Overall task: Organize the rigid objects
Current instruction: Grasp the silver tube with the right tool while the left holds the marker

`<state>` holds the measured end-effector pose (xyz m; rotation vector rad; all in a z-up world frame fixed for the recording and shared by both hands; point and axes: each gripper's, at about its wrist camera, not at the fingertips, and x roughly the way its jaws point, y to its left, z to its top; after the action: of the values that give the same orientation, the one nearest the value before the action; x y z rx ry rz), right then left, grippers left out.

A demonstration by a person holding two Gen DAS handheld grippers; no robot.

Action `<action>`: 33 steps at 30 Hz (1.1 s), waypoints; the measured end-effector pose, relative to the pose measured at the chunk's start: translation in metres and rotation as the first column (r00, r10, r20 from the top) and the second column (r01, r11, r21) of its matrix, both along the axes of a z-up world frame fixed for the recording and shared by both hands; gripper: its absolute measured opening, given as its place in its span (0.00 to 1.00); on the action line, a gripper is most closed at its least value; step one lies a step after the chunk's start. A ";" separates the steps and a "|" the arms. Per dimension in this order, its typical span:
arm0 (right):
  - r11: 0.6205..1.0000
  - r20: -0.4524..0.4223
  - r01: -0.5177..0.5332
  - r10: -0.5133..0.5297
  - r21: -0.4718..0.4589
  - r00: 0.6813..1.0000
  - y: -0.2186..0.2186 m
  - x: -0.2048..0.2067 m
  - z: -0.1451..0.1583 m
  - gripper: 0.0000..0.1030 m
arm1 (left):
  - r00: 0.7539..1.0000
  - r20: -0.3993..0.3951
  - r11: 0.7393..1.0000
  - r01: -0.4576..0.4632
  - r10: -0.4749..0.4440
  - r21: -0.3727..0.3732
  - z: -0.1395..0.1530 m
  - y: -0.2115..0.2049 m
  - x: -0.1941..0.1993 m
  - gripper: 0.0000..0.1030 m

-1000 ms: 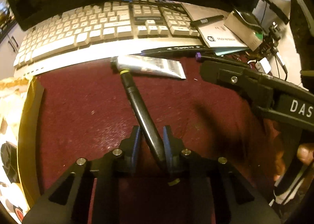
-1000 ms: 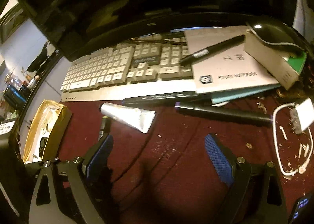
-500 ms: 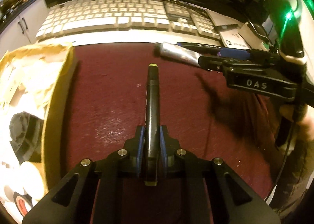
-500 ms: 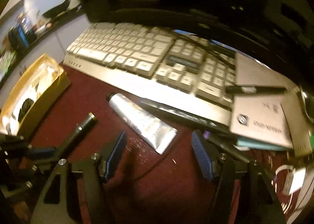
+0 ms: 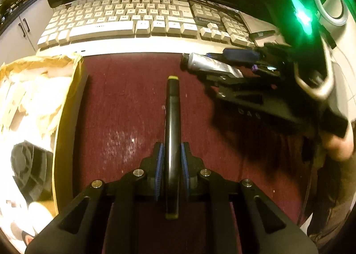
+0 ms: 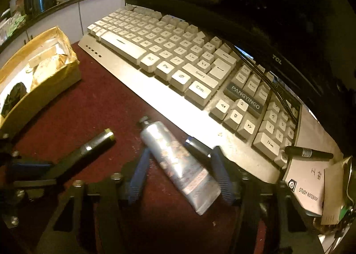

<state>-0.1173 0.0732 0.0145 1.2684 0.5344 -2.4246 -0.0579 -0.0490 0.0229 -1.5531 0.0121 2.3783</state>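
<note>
One pen [image 6: 195, 146] half behind tube [image 6: 178, 165]

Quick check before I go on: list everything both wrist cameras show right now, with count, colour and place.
keyboard: 1, white, back of the mat, under the monitor
monitor: 1, black, behind keyboard
mat: 1, maroon, centre
box: 1, tan cardboard, mat's left edge
tube: 1, silver, on mat before keyboard
marker: 1, black with yellow ends, in left gripper
pens: at least 1, dark, between tube and keyboard
pen: 1, black, on notebook
notebook: 1, pale, right of keyboard
left gripper: shut on marker
right gripper: jaws just closing, astride tube, pads not pressing
hand: 1, holding right gripper
</note>
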 end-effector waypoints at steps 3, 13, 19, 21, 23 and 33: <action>1.000 0.020 0.004 -0.003 -0.030 1.000 0.004 0.005 -0.001 0.34 | 1.000 -0.005 1.000 0.013 -0.013 -0.022 0.000 0.007 -0.007 0.15; 0.999 0.033 -0.018 0.019 -0.030 0.999 -0.004 -0.003 -0.002 0.38 | 0.999 -0.037 1.000 -0.002 0.001 -0.008 -0.003 0.011 -0.016 0.12; 0.994 0.055 0.049 -0.043 -0.101 0.998 0.001 -0.005 0.000 0.34 | 1.000 -0.024 1.000 0.011 -0.011 0.021 -0.003 0.003 0.007 0.12; 0.979 0.112 0.084 -0.064 -0.186 0.992 0.008 -0.003 0.003 0.30 | 1.000 -0.017 0.999 0.014 -0.014 0.030 -0.003 -0.001 0.017 0.12; 0.959 0.167 0.093 -0.049 -0.266 0.985 0.012 0.006 0.006 0.24 | 1.000 -0.010 0.999 0.019 -0.019 0.039 -0.003 -0.005 0.025 0.12; 0.926 0.190 0.108 -0.041 -0.361 0.981 0.011 0.026 -0.001 0.21 | 0.999 -0.012 0.999 0.035 -0.035 0.023 -0.003 -0.004 0.036 0.13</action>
<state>-0.0911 0.0837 0.0131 1.3368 -0.0259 -2.2948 -0.0222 -0.0531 0.0199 -1.5166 0.0141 2.3519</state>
